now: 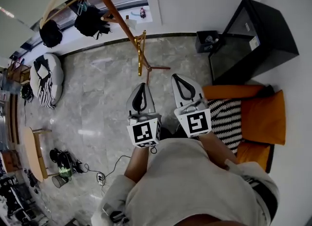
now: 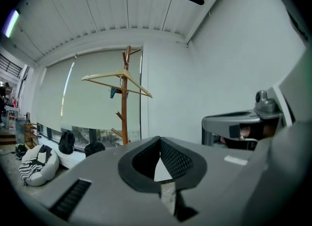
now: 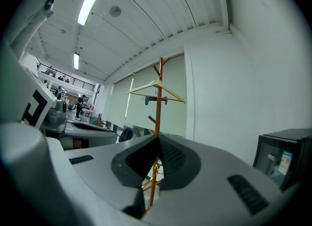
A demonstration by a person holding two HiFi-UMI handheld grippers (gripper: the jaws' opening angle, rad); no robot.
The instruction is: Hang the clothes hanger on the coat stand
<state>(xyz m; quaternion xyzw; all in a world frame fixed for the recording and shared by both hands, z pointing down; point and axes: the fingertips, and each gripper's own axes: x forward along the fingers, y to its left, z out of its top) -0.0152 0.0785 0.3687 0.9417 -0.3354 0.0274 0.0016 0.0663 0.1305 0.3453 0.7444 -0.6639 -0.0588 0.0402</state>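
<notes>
Left gripper (image 1: 142,85), right gripper (image 1: 177,77) clenched empty; coat stand (image 1: 119,21) holds hanger (image 2: 105,75) near orange armchair (image 1: 263,115).

An office lounge: coat stand (image 1: 117,17), beanbag (image 1: 56,71), orange armchair (image 1: 265,117), backpacks (image 1: 90,21).

Coat stand (image 1: 124,25) ahead, orange armchair (image 1: 263,117) right

Grey left claw (image 1: 142,87), right claw (image 1: 176,77) — beige shirt (image 1: 195,183)
</notes>
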